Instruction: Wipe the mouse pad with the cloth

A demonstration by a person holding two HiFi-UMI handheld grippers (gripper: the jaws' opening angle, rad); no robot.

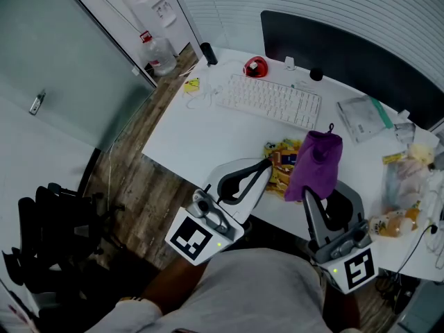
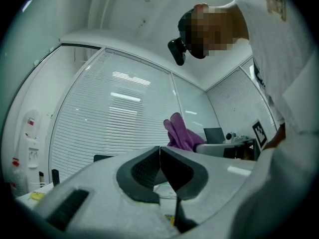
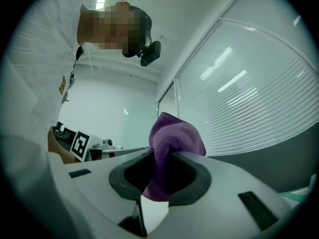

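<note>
White left gripper (image 1: 266, 164), white right gripper (image 1: 307, 195), black-lined fingers (image 2: 142, 171), square-marker cubes (image 1: 191, 240), pale shirt (image 1: 257, 290)

Keyboard (image 1: 269, 100) sits toward the back of the tabletop (image 1: 187, 134), and just before it, near the front edge, lies the mouse pad (image 1: 279, 159). Over the pad's right part hangs the cloth (image 1: 316, 159), pinched between the jaws of the right gripper (image 1: 308, 195), which reaches in from the near side. Left gripper (image 1: 267, 164) is just left of the cloth, tips at the pad's left edge, jaws together with nothing between. Off to the right on the tabletop, a heap of bags (image 1: 406, 175). Far left, down on the floor, a jug (image 1: 158, 53).
</note>
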